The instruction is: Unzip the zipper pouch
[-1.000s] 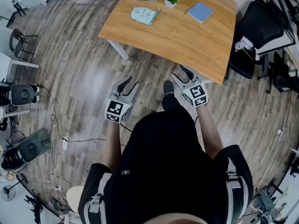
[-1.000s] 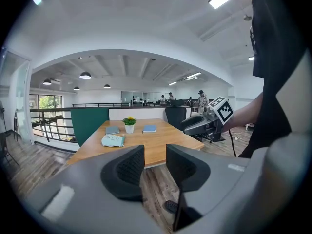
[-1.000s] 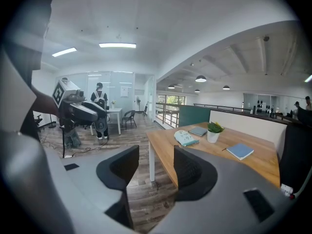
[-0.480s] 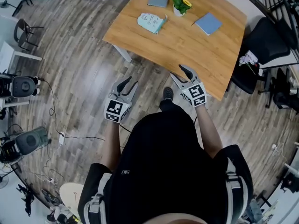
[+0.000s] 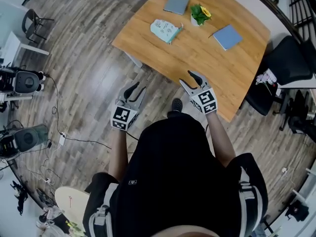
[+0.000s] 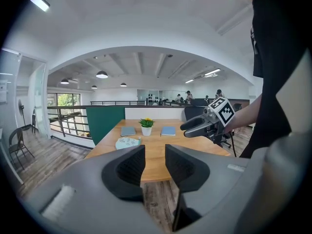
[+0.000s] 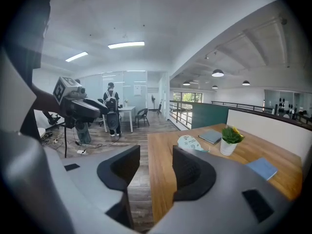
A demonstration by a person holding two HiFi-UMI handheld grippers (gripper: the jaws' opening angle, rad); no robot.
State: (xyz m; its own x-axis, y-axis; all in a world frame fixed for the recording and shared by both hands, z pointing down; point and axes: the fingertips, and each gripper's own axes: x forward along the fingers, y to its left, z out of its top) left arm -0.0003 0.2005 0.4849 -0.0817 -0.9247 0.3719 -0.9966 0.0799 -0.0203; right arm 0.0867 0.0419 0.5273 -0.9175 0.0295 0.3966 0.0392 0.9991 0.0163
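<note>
Table [image 5: 212,58] sits nearer than a second ago; right gripper [image 5: 190,78] tips now reach its edge. Left gripper [image 5: 136,89] hangs over wood floor [image 5: 89,78]. Both empty, jaws closing slightly. Zipper pouch [image 5: 166,31] lies well ahead on the tabletop.

Far beyond the closing, empty left tool [image 5: 138,89] and right tool [image 5: 186,78], the zipper pouch [image 5: 166,31] is showing too small to tell its zipper. The far corner of the worktop [image 5: 237,78] is running off-frame. Between the tools, the person's torso [image 5: 173,181] is half-covering a shoe [image 5: 176,104].
</note>
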